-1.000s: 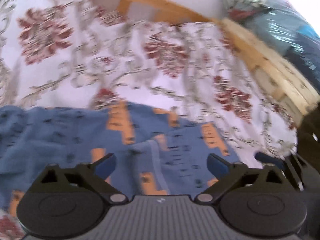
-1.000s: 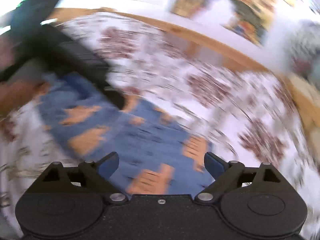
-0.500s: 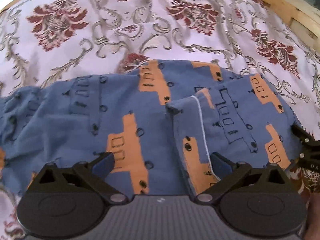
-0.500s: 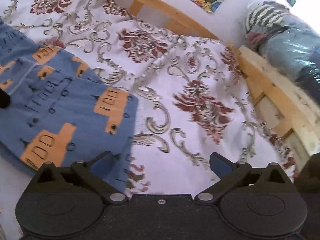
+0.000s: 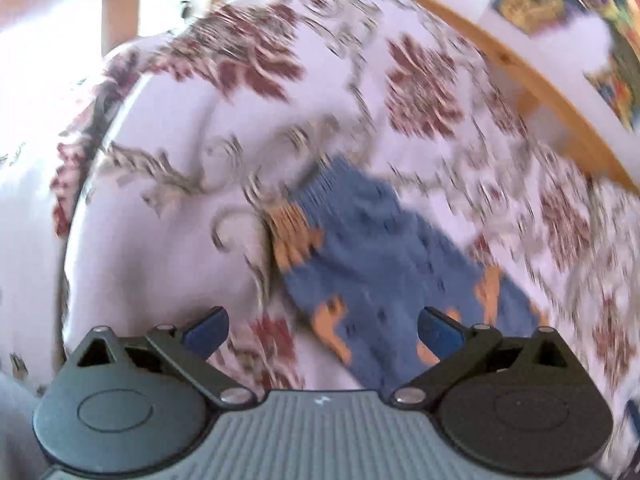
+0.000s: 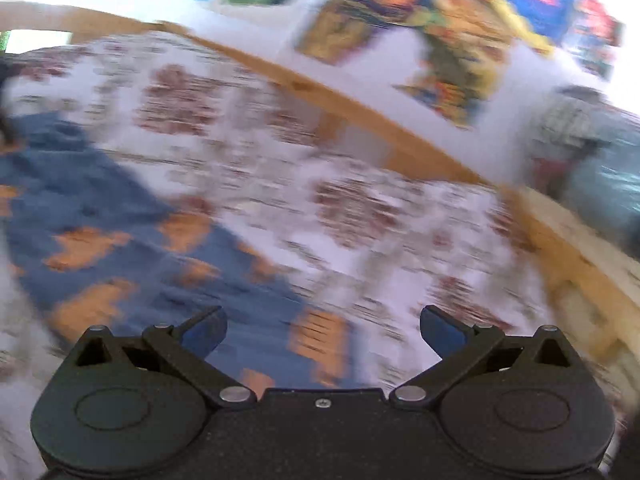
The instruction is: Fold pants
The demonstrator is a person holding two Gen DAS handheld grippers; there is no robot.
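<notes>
On the floral bedspread [image 5: 192, 128], white with dark red medallions and grey scrollwork, lie the pants [image 5: 384, 248]: blue fabric with orange patches, lying as one long band. Both views are motion-blurred; fine print detail on the cloth cannot be read.

Left wrist view: the pants run from mid-frame down toward the lower right, passing between the fingertips. Left gripper [image 5: 322, 326] is above the pants, fingers spread wide, nothing between them; its right-hand fingertip overlaps the blue cloth in the picture, the other sits over bare bedspread beside the pants. Contact with the fabric cannot be told.

Right wrist view: the pants [image 6: 132, 240] fill the left half, their near edge ending between the fingertips. Right gripper [image 6: 323, 328] is likewise spread and empty, one fingertip over the pants, the other over bedspread beyond them.

Beyond the pants a wooden bed rail [image 6: 360, 108] edges the bedspread. Coloured posters [image 6: 400, 20] hang on the wall behind the rail. A striped and pale-blue bundle [image 6: 588, 148] sits past the rail's right end, well apart from the pants.
</notes>
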